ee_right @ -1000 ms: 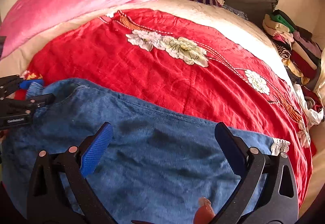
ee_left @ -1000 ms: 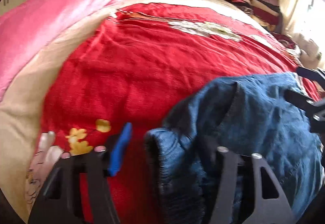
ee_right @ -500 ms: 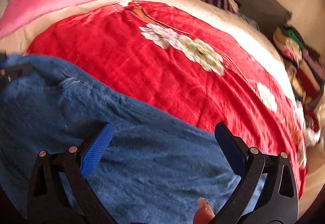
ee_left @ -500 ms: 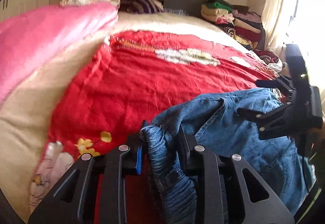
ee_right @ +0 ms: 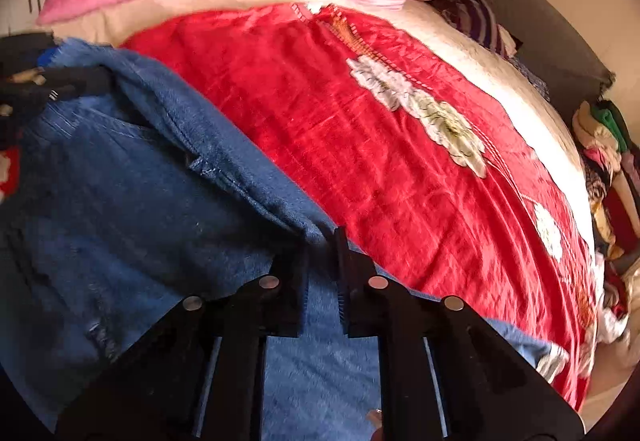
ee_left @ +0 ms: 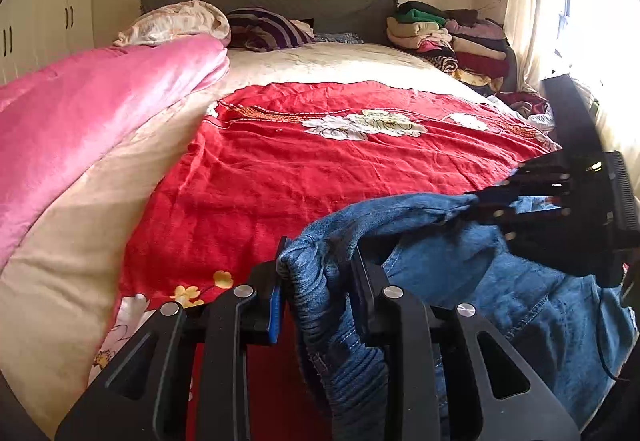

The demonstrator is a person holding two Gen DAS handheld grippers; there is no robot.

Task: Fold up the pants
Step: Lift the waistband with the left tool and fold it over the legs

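I had the left gripper [ee_left: 318, 281] clamped on a bunched denim edge of the pants [ee_left: 500, 281], low center of the left wrist view. The right gripper [ee_right: 322, 273] was pinched narrow on another edge of the same fabric, bottom center of its own view; it also showed at mid right of the left wrist view, biting the fabric there. The pants lay over the near part of the red blanket [ee_left: 320, 169] on the bed, filling the lower right of the left view and the left half of the right view.

Step in hand, as I judged it: both edges gripped, fabric starting to lift for a fold, so early in the task. Next move prob. called for raising both grippers together, keeping the stretch between them taut, then carrying it over onto the rest of the pants. Risk: thick bunched denim slipping out of the left gripper.

Vs. 1 s earlier: both grippers had stood wide apart then, hovering over the denim w/o holding it. The left closed by 0.5 s ago; the right only closed after that. The edge betw. them had also come up off the blanket. The pink quilt [ee_left: 100, 101] at upper left hadn't moved.
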